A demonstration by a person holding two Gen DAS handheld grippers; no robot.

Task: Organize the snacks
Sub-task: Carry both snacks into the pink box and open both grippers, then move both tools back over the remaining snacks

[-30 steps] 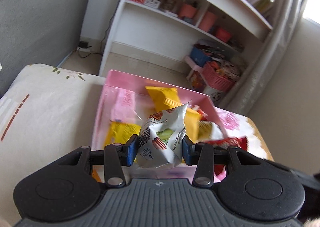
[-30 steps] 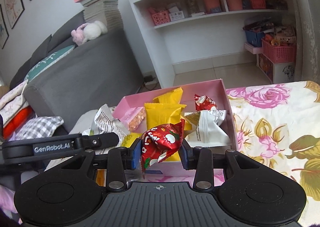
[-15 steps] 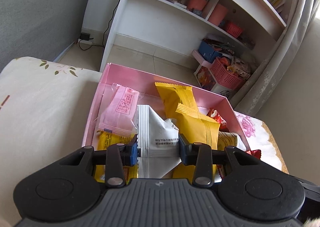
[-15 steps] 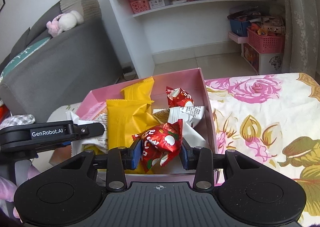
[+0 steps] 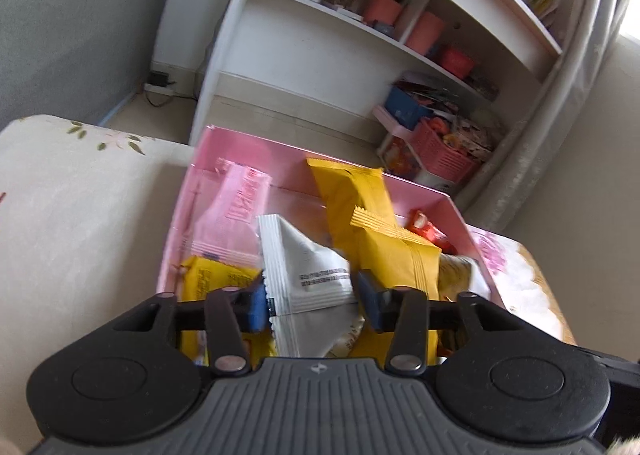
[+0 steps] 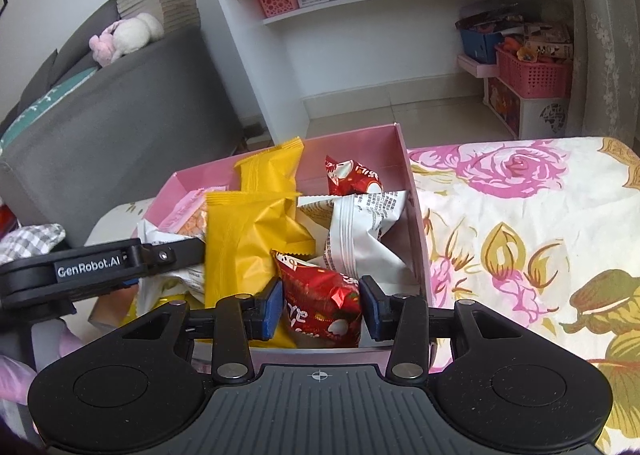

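Note:
A pink box (image 5: 256, 139) holds several snack packets: yellow ones (image 5: 352, 195), a pink one (image 5: 236, 211), white and red ones. My left gripper (image 5: 312, 299) reaches into the box's near end. Its jaws are opening, and a white packet (image 5: 308, 263) lies between them with a gap at the right pad. In the right wrist view the pink box (image 6: 360, 139) is just ahead. My right gripper (image 6: 320, 307) is low over its near right corner, jaws opening around a red foil packet (image 6: 316, 287) that rests among the others. One of the left gripper's fingers (image 6: 172, 253) enters from the left.
The box sits on a rose-patterned cloth (image 6: 520, 235), with a plain cream part (image 5: 80, 215) to its left. Behind it stand a white shelf unit (image 6: 360, 15), a grey sofa (image 6: 120, 127) and a pink basket (image 6: 532, 75) on the floor.
Both grippers came down into the pink box with their packets. Their jaws have widened, and the white packet and the red packet now lie among the other snacks.

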